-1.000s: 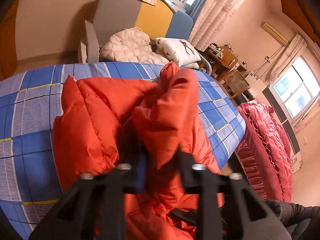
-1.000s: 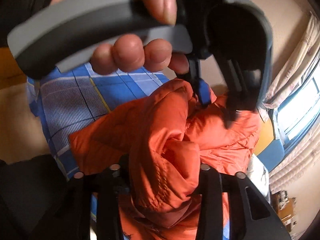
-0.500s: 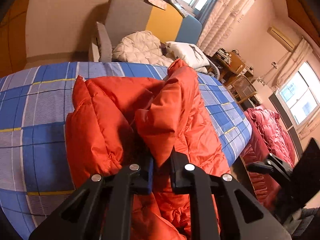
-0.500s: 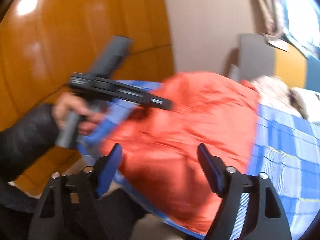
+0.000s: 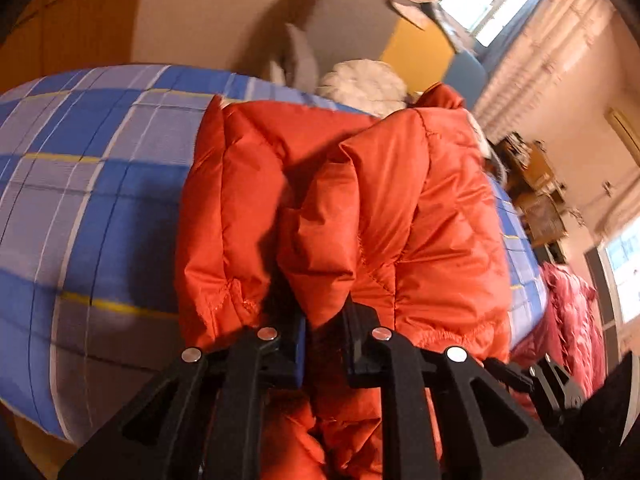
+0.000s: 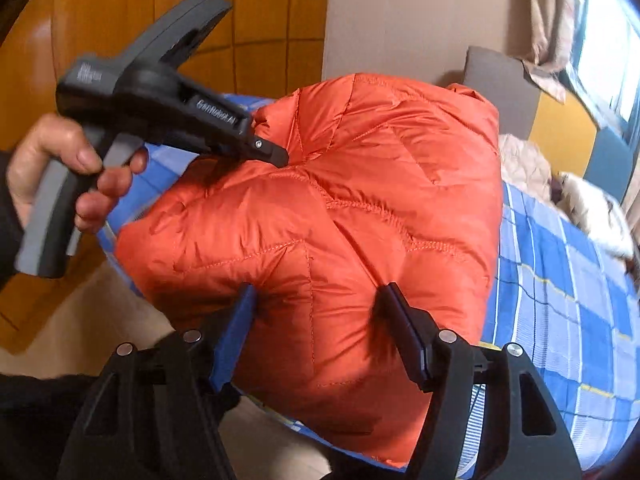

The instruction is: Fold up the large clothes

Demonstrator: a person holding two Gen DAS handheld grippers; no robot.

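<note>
An orange padded jacket [image 5: 384, 216] lies bunched on a bed with a blue checked sheet [image 5: 92, 184]. My left gripper [image 5: 322, 320] is shut on a fold of the jacket near the bed's near edge. In the right wrist view the jacket [image 6: 340, 216] is a folded mound at the bed's edge. My right gripper [image 6: 318, 296] is open, its fingers pressed against the mound's near side, one on each side of a bulge. The left gripper [image 6: 276, 154] shows there too, pinching the jacket's top left, held by a hand [image 6: 60, 168].
A grey, yellow and blue armchair [image 5: 360, 28] with a white quilted cushion [image 5: 364, 84] stands past the bed. A dark red quilt [image 5: 572, 312] hangs to the right. An orange wooden wall [image 6: 140, 8] lies left. Windows with curtains [image 5: 532, 64] line the far side.
My right gripper let go of the jacket, swung round to the bed's edge and now sits open against the folded mound. My left gripper closed tighter on its fold.
</note>
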